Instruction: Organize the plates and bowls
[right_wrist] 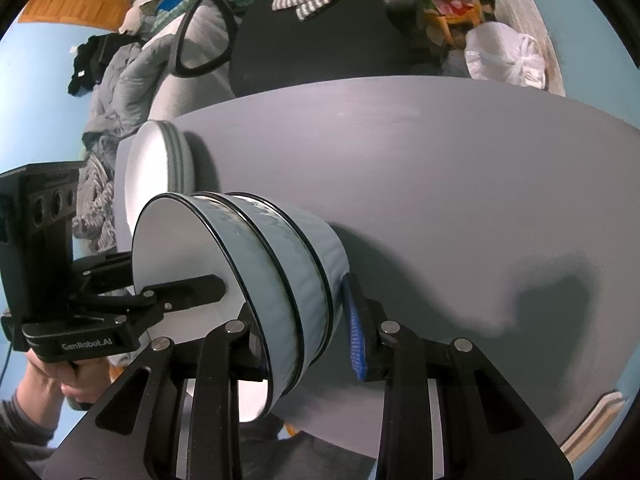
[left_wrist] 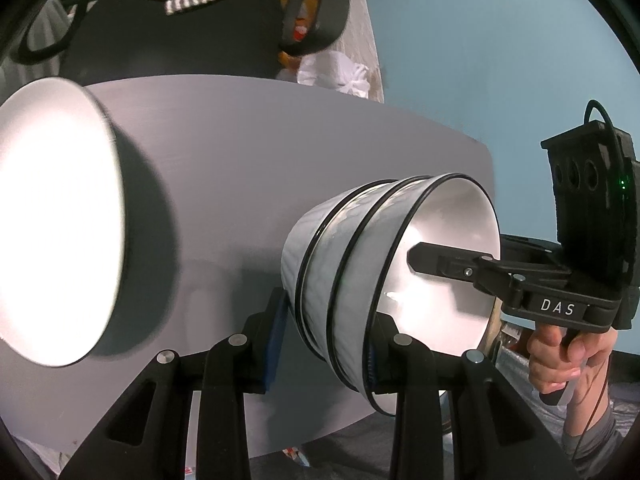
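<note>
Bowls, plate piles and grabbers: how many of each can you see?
Bowls: 3, nested together
Plate pile: 1 (too blurry to count the plates in it)
Grippers: 2, the left gripper and the right gripper, both clamped on the bowls
Total: 6

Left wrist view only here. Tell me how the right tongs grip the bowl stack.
Observer: The right tongs straddle the bowl stack wall; the blue pad presses its outside.
Operator: Identify the white glare on my left.
Observer: A stack of plates, several rims showing, on the grey table.
Operator: Report what lies beyond it.
Observer: A rumpled grey quilted heap past the table edge.
</note>
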Demonstrator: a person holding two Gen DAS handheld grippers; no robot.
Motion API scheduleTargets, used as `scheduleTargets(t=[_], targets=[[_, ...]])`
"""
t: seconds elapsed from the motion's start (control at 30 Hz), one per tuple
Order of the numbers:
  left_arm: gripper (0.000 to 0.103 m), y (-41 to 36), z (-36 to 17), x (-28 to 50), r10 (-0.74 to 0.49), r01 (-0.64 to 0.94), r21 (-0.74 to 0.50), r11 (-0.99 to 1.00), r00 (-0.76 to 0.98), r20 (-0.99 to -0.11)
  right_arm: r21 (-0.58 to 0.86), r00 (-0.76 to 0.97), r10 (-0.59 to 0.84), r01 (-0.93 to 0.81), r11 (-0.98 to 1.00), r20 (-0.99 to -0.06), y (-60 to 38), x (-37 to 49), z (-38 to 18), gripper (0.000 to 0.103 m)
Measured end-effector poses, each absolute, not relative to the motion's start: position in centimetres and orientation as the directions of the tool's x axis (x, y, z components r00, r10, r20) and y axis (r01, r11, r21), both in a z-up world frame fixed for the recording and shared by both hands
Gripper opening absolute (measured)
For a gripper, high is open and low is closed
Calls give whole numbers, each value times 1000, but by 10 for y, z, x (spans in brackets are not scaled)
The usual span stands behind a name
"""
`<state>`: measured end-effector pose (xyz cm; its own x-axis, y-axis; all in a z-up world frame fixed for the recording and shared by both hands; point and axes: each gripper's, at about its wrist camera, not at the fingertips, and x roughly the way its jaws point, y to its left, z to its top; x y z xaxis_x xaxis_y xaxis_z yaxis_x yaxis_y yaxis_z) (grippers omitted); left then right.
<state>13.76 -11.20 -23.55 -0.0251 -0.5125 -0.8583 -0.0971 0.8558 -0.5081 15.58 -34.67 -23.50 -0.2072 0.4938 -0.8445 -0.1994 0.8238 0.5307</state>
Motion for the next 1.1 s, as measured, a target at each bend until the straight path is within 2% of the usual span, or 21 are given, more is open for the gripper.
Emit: scheduleTargets(t=[0.67, 1.1], targets=[[32, -16, -195, 118, -489, -185, -503, 845, 115, -865, 518, -189, 482, -335, 788, -856, -245, 166, -192, 29], [32, 62, -204, 108, -473, -287, -498, 818, 154, -867, 525, -235, 470, -412, 745, -851, -165, 177, -193, 29]])
